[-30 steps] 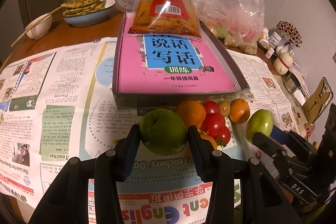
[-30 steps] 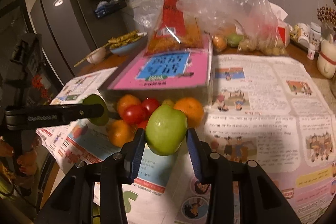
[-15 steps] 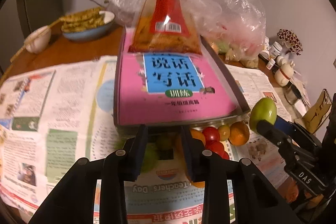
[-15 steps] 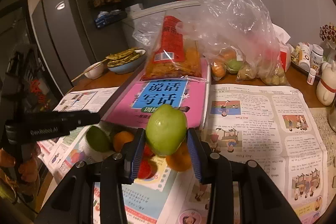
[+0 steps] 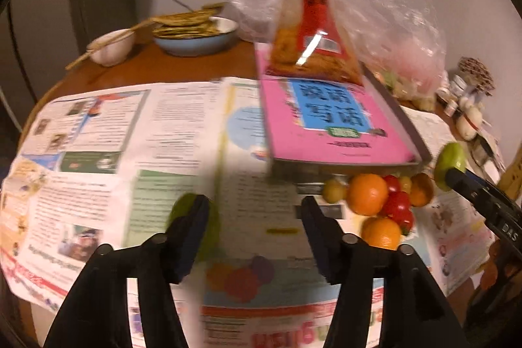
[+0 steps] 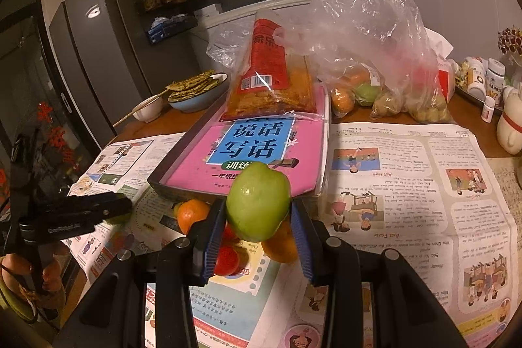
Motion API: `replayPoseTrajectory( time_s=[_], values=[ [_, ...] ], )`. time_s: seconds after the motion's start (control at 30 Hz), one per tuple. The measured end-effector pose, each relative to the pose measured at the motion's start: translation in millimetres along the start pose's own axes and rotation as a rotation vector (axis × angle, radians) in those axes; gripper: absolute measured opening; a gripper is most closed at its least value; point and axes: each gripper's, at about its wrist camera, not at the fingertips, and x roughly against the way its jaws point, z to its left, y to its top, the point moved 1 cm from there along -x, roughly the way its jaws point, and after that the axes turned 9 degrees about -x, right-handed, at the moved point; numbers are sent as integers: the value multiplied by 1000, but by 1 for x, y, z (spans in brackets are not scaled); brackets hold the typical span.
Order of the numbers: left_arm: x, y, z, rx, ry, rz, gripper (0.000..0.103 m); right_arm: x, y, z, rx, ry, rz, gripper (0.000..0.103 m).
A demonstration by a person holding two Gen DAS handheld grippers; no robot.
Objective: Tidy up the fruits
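Right tool — clamped on green apple, long axis upright, above fruit pile. Left tool — spread wide, empty; second green apple behind its left finger, on newspaper-covered surface.

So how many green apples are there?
2 for sure: a green apple clamped in the right gripper, another apple on the newspaper behind the left gripper. A green fruit in the plastic bag may be third.

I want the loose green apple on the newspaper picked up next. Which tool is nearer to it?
Left. The left tool is open with the loose green apple right behind its left finger. The right tool is off beside the fruit pile, shut on another apple.
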Motion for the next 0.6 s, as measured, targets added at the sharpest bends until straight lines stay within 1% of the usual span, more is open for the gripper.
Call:
replayPoseTrajectory(
  time_s=[0.07,0.1,0.17,0.2,0.3,0.33,0.4,0.43,0.53,0.6],
  values=[
    [-2,0,8,7,-2,5,63,-1,-1,1,-2,2,4,41],
    [-7,-2,13,11,10,19,63,-2,-2,2,-1,5,7,41],
    [-6,-1,15,-5,29,-6,63,-2,-3,4,2,9,9,41],
    [-8,0,16,-6,25,1,63,-2,-3,5,3,12,10,41],
    [-12,2,18,-21,20,-21,63,-3,-3,8,8,17,10,41],
    [-12,3,19,-22,13,-23,63,-3,-3,8,8,19,11,41],
    [-14,5,22,-9,-29,-25,63,-3,-3,9,11,20,12,41],
    [-14,6,21,-6,-36,-23,63,-4,-3,10,12,20,13,41],
    [-2,9,27,4,-24,-45,63,-4,-3,11,14,20,13,41],
    [5,8,34,13,7,-46,63,-4,-3,11,11,22,15,41]
  ],
)
